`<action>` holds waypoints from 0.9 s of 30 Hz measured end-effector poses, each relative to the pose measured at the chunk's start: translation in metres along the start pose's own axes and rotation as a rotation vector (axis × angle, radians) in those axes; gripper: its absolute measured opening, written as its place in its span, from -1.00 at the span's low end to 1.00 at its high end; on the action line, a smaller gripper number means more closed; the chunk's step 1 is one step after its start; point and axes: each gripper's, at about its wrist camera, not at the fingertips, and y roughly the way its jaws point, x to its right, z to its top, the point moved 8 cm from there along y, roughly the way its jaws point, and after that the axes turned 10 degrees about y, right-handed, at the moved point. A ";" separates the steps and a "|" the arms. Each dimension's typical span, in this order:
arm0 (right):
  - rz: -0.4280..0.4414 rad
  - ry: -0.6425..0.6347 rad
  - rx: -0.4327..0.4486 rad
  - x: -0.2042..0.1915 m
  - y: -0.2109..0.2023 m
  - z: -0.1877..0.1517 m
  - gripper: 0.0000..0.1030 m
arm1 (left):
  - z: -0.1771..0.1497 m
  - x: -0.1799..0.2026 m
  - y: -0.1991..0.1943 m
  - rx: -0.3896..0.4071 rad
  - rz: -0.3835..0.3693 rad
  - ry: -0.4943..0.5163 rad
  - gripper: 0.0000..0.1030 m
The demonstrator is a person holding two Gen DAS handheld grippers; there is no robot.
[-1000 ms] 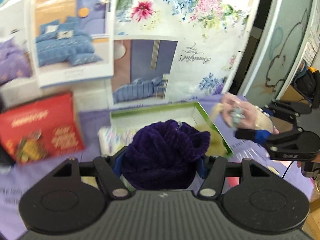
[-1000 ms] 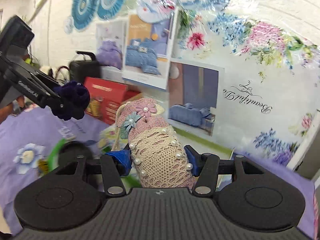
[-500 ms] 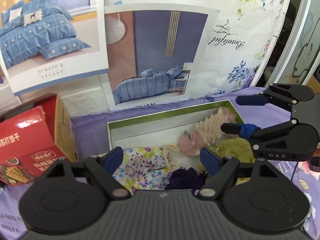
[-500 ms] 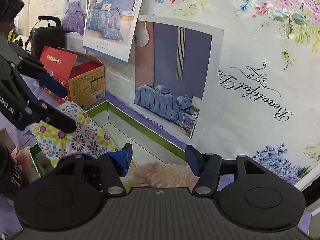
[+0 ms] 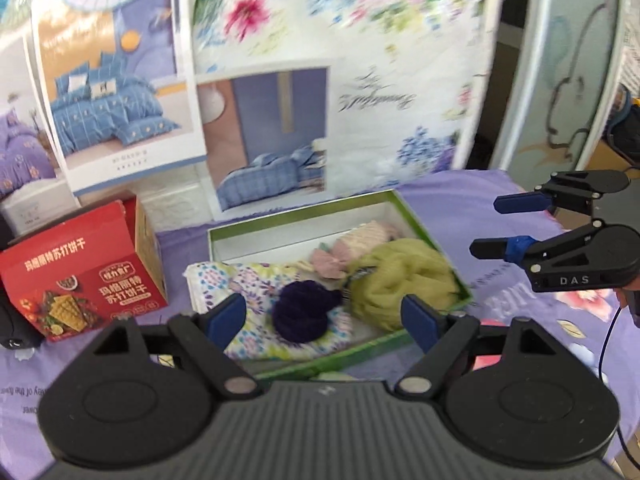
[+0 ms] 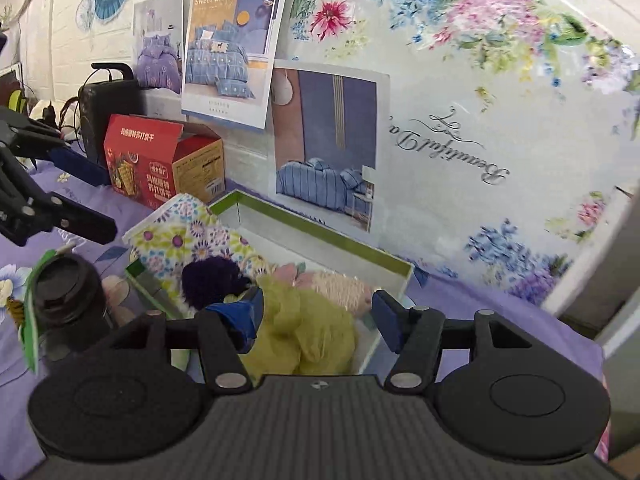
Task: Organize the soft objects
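A green-rimmed white box (image 5: 304, 210) (image 6: 320, 228) stands on the purple cloth. In it lie a floral folded cloth (image 5: 256, 280) (image 6: 180, 236), a dark purple knit piece (image 5: 304, 312) (image 6: 210, 280), a pink lace piece with flowers (image 5: 352, 244) (image 6: 340, 286) and a yellow-green mesh puff (image 5: 404, 276) (image 6: 308, 332). My left gripper (image 5: 324, 320) is open and empty, just before the box's near edge. My right gripper (image 6: 316, 316) is open and empty, over the puff; it also shows in the left wrist view (image 5: 488, 226) right of the box.
A red biscuit carton (image 5: 80, 272) (image 6: 156, 160) stands left of the box. A dark jar (image 6: 68, 292) sits near the box's left corner. A black case (image 6: 108, 116) stands behind the carton. Posters and floral sheeting (image 6: 460, 120) line the wall close behind.
Both grippers opened and dropped their loads into the box: the dark purple knit piece from the left, the pink lace piece from the right. Both have since drawn back from the box.
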 end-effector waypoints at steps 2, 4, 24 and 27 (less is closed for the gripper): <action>-0.010 -0.005 0.023 -0.004 -0.023 0.001 -0.11 | -0.001 0.011 -0.019 0.028 0.007 0.020 0.67; -0.017 -0.002 0.047 -0.008 -0.043 0.002 -0.11 | -0.002 0.023 -0.040 0.067 0.011 0.034 0.89; 0.010 0.061 0.122 -0.067 -0.116 -0.078 -0.05 | -0.073 0.068 -0.111 0.147 0.014 0.025 0.89; -0.005 0.132 0.119 -0.074 -0.111 -0.113 -0.04 | -0.108 0.065 -0.102 0.116 0.031 -0.041 0.89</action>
